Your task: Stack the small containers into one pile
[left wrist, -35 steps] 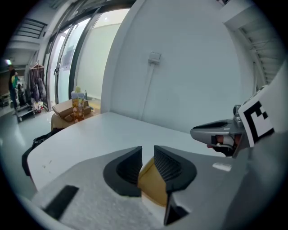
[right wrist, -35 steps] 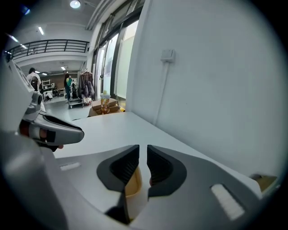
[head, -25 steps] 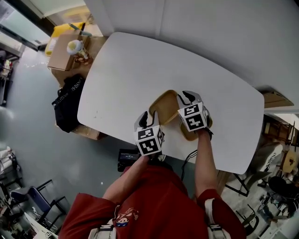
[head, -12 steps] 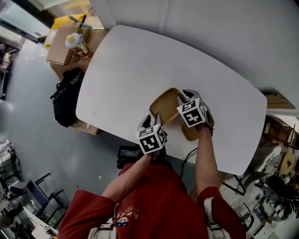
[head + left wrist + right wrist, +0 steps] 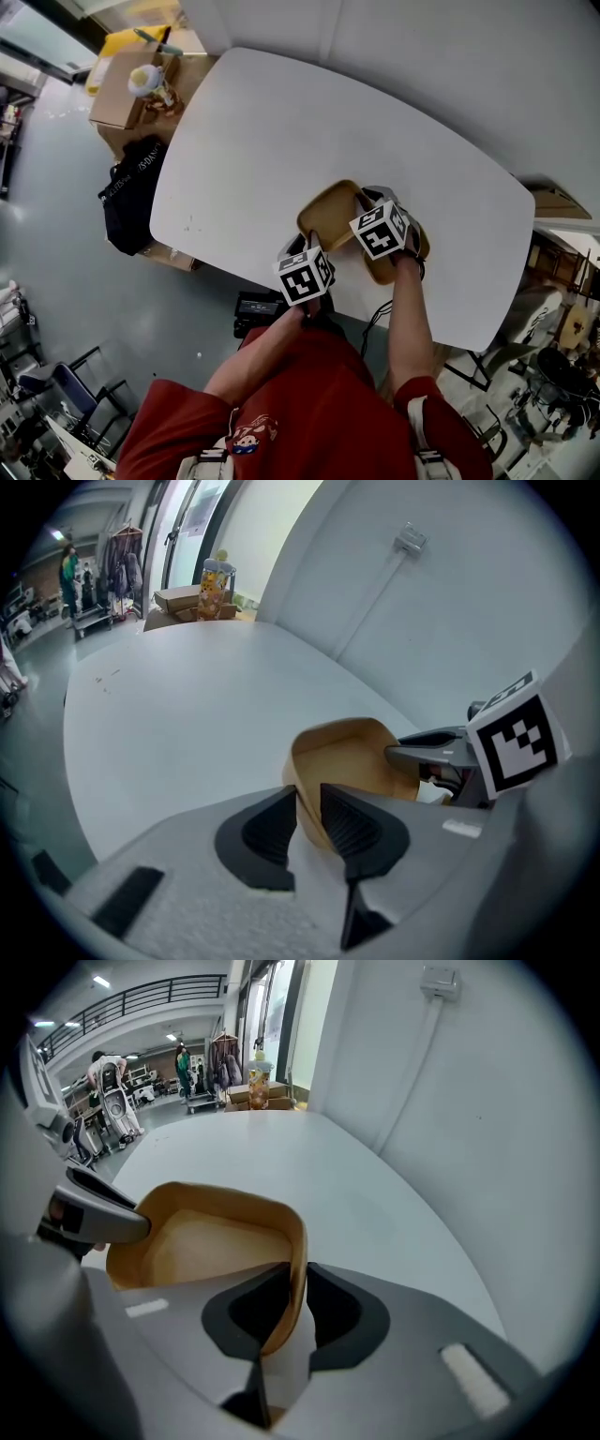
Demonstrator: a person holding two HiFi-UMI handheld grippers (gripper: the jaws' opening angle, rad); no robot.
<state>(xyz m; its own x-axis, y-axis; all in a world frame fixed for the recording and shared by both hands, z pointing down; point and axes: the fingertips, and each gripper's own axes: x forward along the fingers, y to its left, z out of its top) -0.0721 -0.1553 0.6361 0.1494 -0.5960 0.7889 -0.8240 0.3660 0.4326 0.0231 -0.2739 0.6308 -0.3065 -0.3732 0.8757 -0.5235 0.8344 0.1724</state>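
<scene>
A tan paper container (image 5: 330, 212) sits near the front edge of the white table (image 5: 262, 131). A second tan container (image 5: 386, 269) shows partly under my right gripper. My left gripper (image 5: 306, 246) has just been closing, and the near wall of the container (image 5: 345, 757) stands pinched between its pads. The jaws of my right gripper (image 5: 371, 199) have also been closing, and its pads press on the opposite wall of that container (image 5: 216, 1241). Each gripper view shows the other gripper's finger at the far rim. Left gripper (image 5: 307, 806), right gripper (image 5: 298, 1290).
Off the table's far left corner stand cardboard boxes with a yellow toy (image 5: 141, 82), and a black bag (image 5: 131, 192) lies on the floor. A white wall runs along the table's far side. Bare table top lies beyond the containers.
Both grippers have come down onto the tan container, and their jaws have narrowed onto its opposite walls.
</scene>
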